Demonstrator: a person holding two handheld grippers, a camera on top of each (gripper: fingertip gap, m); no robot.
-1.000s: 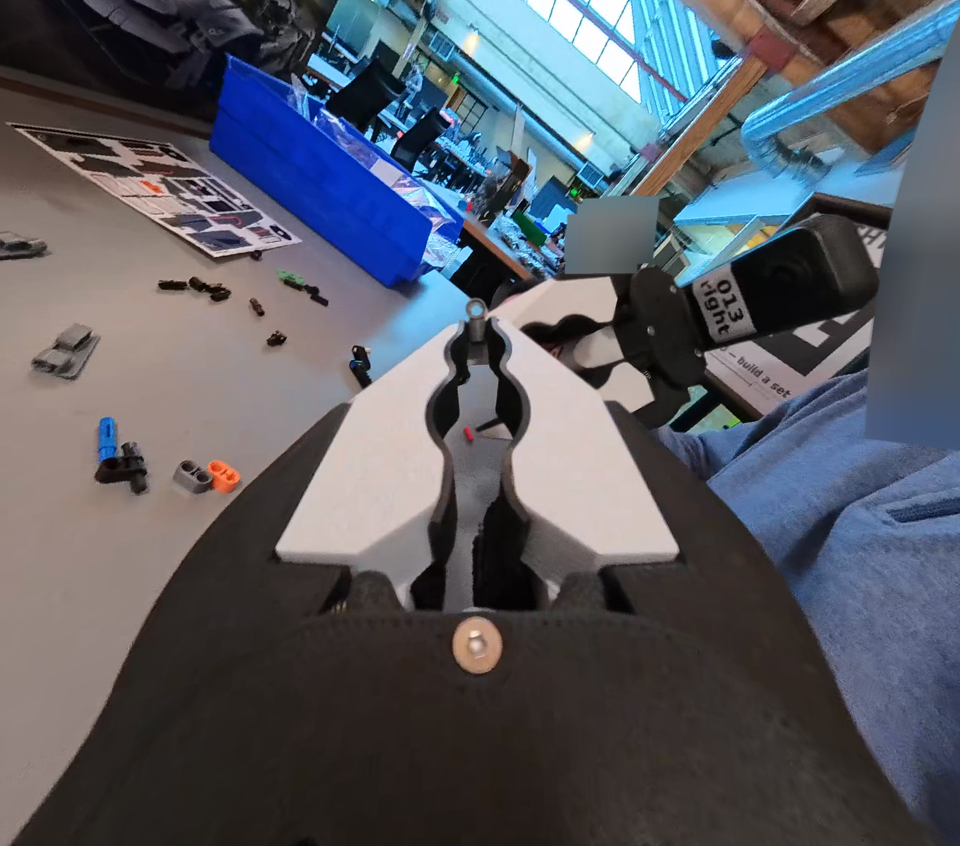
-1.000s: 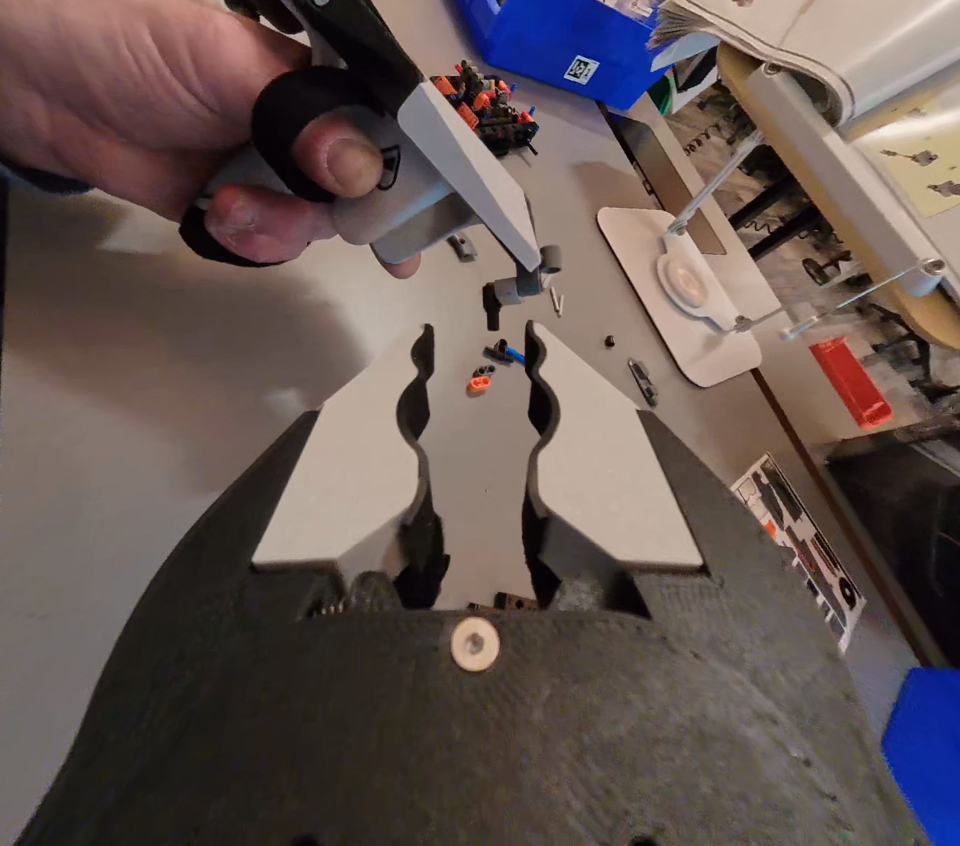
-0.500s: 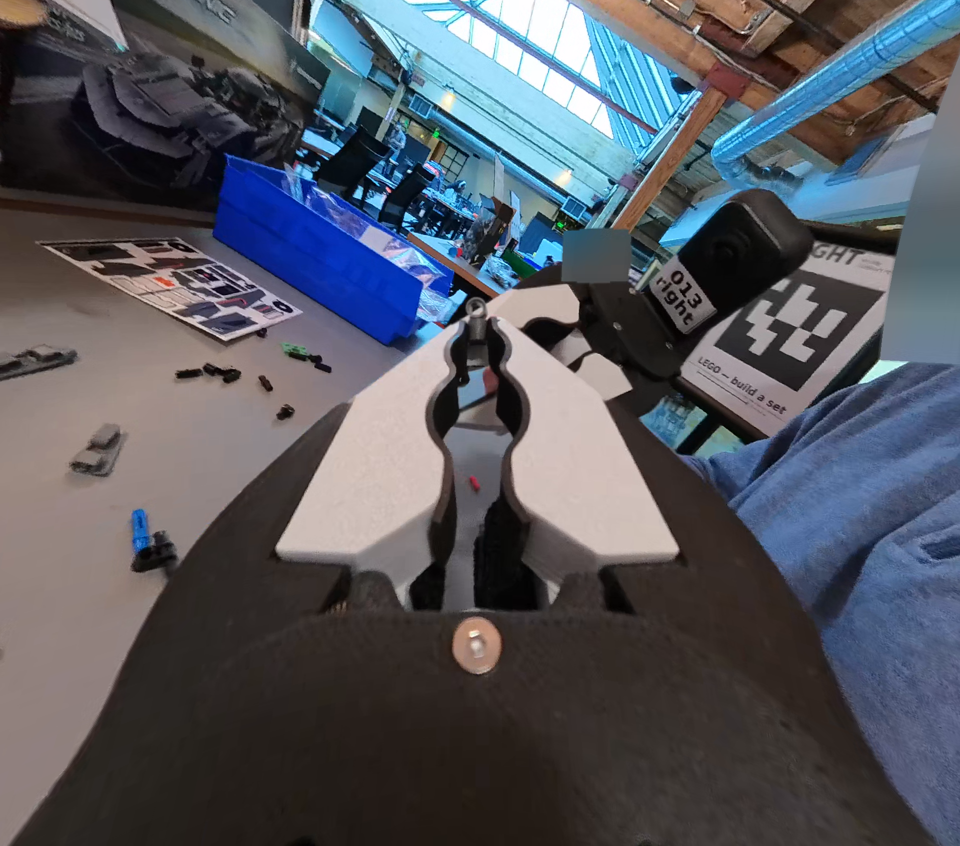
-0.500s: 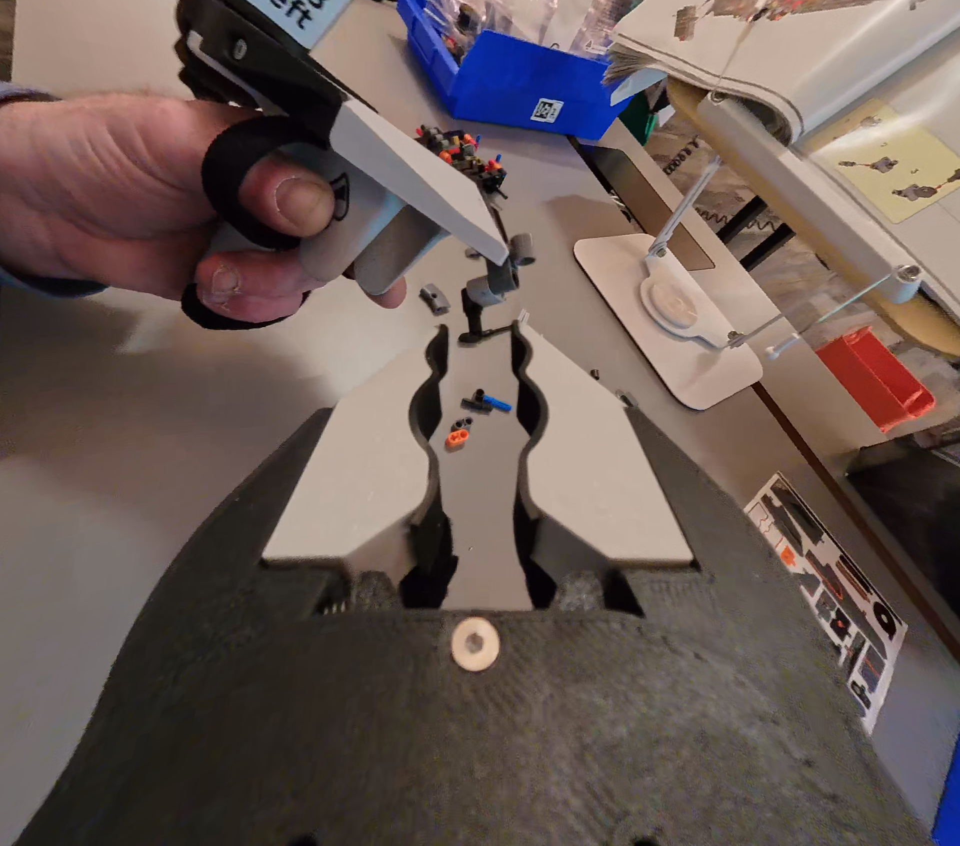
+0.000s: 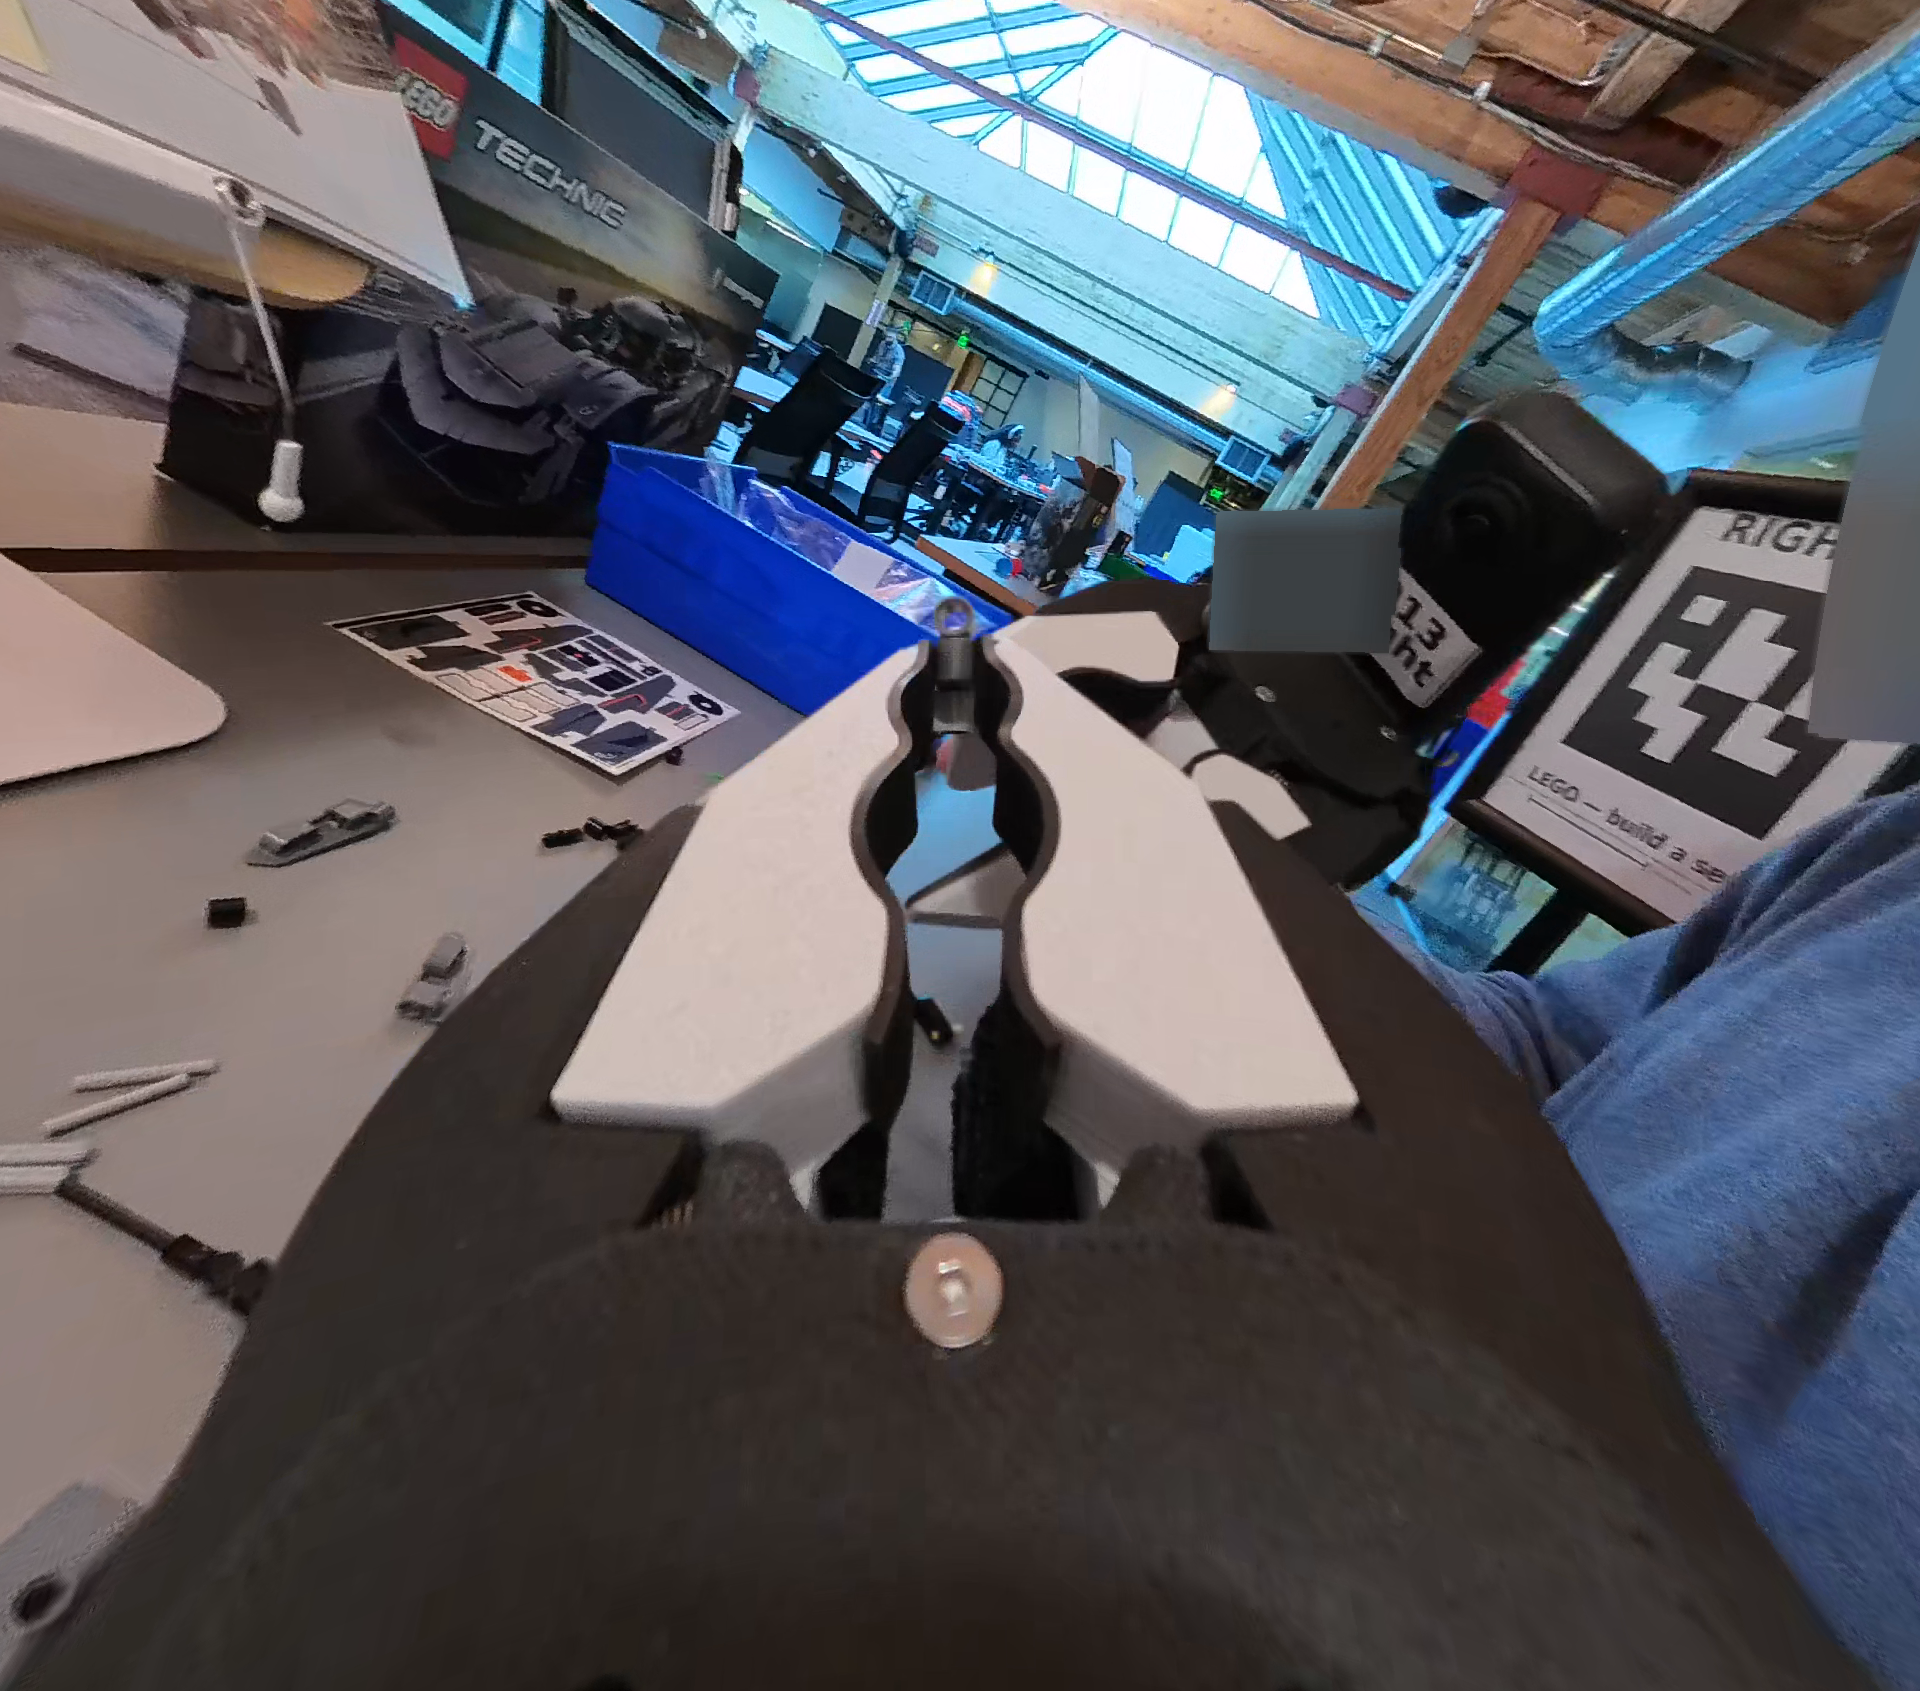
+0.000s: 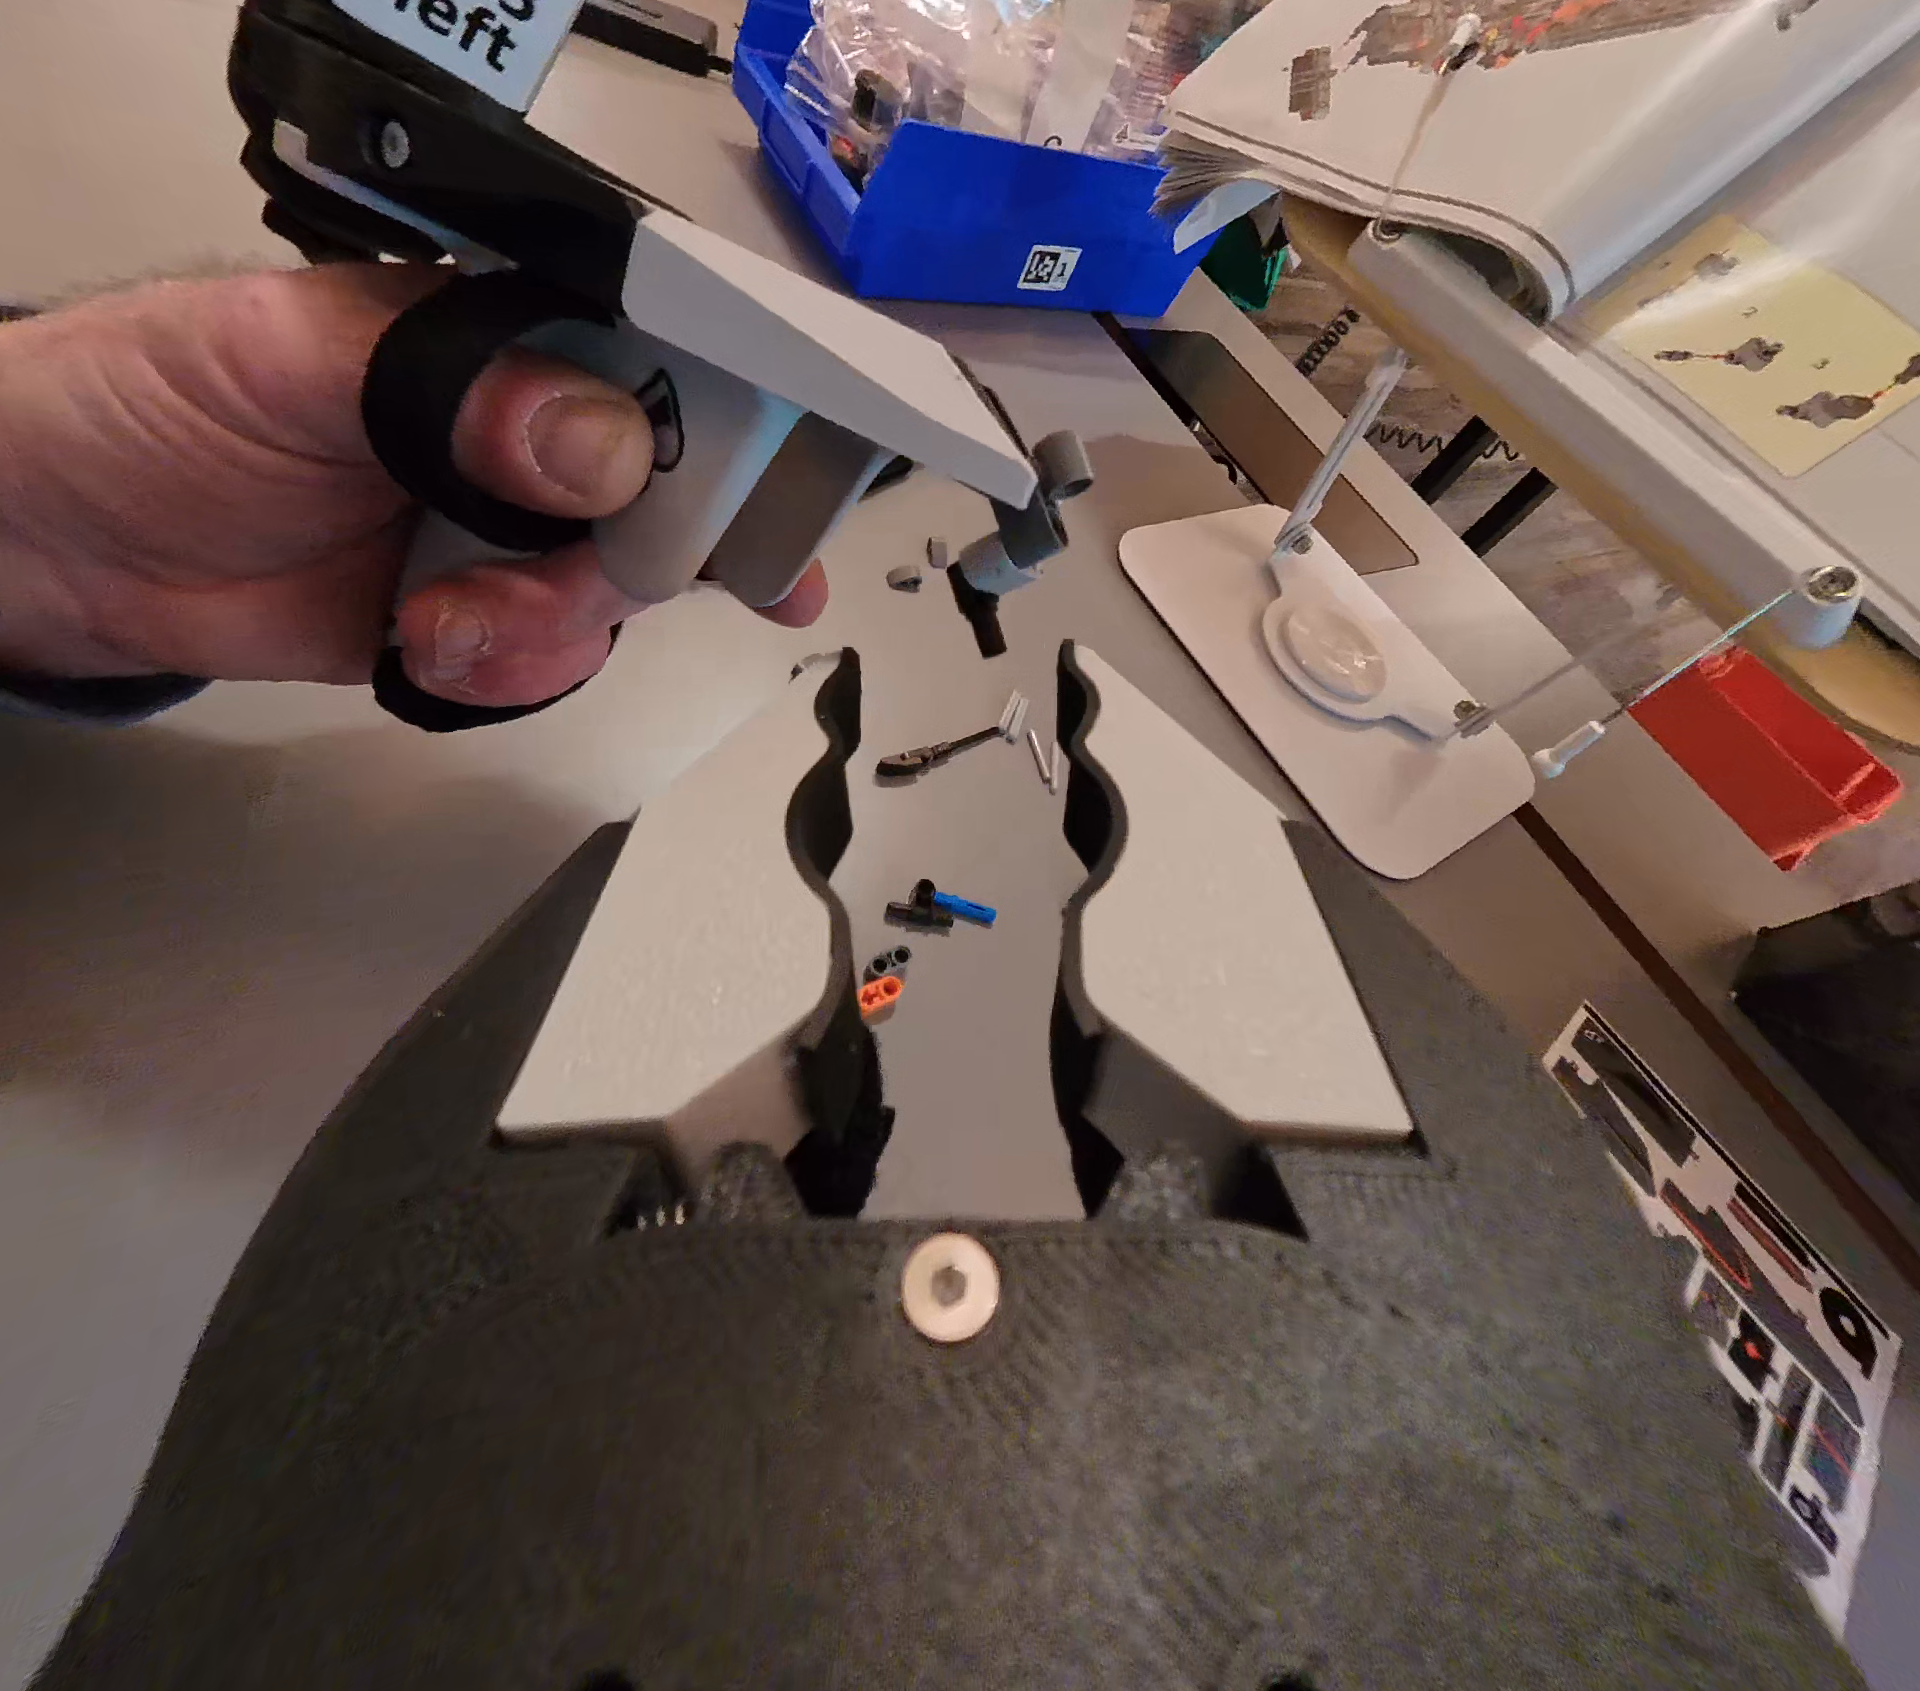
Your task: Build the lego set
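Matt grey table [image 6: 260, 862], glossy blue plastic bin [image 6: 987, 228], crinkled clear bags [image 6: 935, 0], rough black-printed right tongs [image 6: 958, 685].

— What do we have under everything?

— A grey table [image 6: 208, 862]. On it we see a blue bin [image 6: 966, 228] at the far side, a white stand base [image 6: 1340, 706], and a sticker sheet [image 5: 540, 680] lying flat.

— And the loose bits?

— We count a black-and-blue pin piece [image 6: 935, 909], an orange connector [image 6: 881, 997] touching a grey one, pale rods [image 5: 130, 1091], and small black pins [image 5: 592, 833].
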